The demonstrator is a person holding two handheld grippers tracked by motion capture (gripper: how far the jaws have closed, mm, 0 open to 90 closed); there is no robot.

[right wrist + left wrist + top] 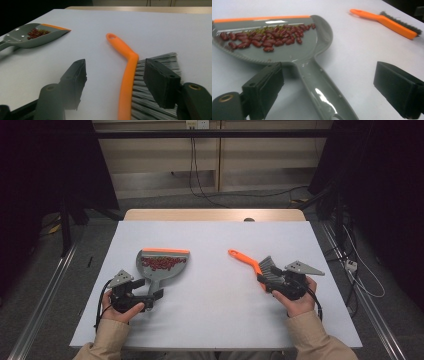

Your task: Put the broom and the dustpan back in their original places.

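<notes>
Left gripper (329,92): jaws spread wide, one on each side of the grey handle of the dustpan (287,47), neither pad touching it; nothing is gripped. Right gripper (117,82): jaws likewise apart, straddling the orange brush (126,82), the right-hand pad over the grey bristles, the other standing clear of the orange spine; no grip is made.

Outward from the jaws, the dustpan lies flat on the white table (215,320) at the near left, handle toward the person, orange lip toward the far edge. A heap of red beans (265,37) sits inside the pan, just behind that lip. The brush lies at the near right, well apart from the pan, its looped handle end pointing far and left, its bristle head nearest the right gripper.

Progress, as judged: the beans are gathered in the pan, and no loose beans show on the table surface, so the sweeping appears complete. Both tools rest on the table with the jaws open around them. What may remain is withdrawing the grippers or carrying the pan away to empty it.
</notes>
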